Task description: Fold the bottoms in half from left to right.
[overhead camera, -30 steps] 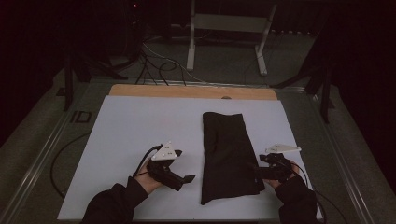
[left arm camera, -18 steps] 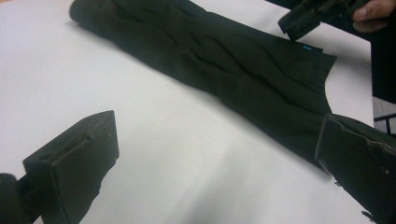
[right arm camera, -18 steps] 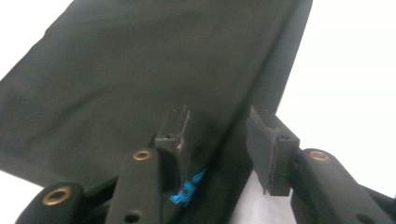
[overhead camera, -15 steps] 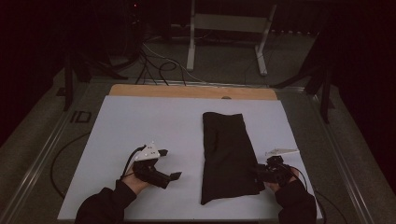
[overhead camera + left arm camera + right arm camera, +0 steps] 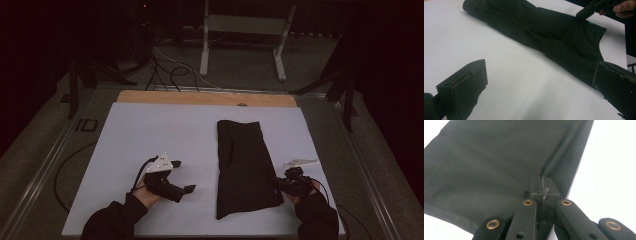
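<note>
Right gripper (image 5: pixel 543 185), jaws just closed, pinches the folded black cloth (image 5: pixel 245 165) at its edge; left gripper (image 5: pixel 186 189) hovers beside it on the white table (image 5: pixel 150 130), jaws apart.

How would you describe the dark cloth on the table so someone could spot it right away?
On the white table, look right of centre: a long black folded garment lies flat, running front to back. It is the only dark fabric there, and the right gripper is pinching its near right edge.

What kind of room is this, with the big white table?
Probably a lab or recording studio. A white table stands in a dark room, with cables on the floor and a metal stand behind it. Two hand-held grippers work on a black cloth.
</note>
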A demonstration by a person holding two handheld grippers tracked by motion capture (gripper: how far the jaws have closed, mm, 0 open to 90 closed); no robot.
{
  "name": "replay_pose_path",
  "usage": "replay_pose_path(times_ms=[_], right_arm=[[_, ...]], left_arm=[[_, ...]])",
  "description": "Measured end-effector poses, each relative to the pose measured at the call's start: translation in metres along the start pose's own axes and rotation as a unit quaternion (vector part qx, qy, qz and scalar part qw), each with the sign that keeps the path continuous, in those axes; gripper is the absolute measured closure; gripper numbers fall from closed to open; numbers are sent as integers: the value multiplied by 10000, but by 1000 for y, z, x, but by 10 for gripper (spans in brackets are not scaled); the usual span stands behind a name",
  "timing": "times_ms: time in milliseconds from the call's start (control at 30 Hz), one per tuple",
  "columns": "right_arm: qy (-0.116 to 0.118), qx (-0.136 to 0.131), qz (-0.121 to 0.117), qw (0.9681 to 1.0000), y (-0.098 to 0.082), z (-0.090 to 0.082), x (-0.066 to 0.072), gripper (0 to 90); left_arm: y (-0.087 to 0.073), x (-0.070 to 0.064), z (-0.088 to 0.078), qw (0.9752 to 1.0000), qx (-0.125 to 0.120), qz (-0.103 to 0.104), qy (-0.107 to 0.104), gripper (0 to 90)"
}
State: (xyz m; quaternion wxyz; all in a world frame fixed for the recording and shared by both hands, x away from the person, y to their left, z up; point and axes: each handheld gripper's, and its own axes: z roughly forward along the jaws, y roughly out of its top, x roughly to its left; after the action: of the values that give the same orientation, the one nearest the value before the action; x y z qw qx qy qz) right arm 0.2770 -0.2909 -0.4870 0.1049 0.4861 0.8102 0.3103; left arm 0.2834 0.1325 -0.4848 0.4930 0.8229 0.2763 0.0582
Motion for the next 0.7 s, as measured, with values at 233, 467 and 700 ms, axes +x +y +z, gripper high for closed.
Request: replay_pose_path(times_ms=[233, 467, 700], right_arm=[[-90, -26, 273, 9996, -1, -3, -9, 894], [-312, 130, 386, 9987, -4, -1, -16, 892], [-375, 292, 350, 9983, -8, 6, -18, 882]], left_arm=[[1, 0, -1, 10000, -13, -7, -25, 0], [0, 0, 0, 10000, -4, 8, -27, 0], [0, -1, 2, 10000, 8, 24, -37, 0]])
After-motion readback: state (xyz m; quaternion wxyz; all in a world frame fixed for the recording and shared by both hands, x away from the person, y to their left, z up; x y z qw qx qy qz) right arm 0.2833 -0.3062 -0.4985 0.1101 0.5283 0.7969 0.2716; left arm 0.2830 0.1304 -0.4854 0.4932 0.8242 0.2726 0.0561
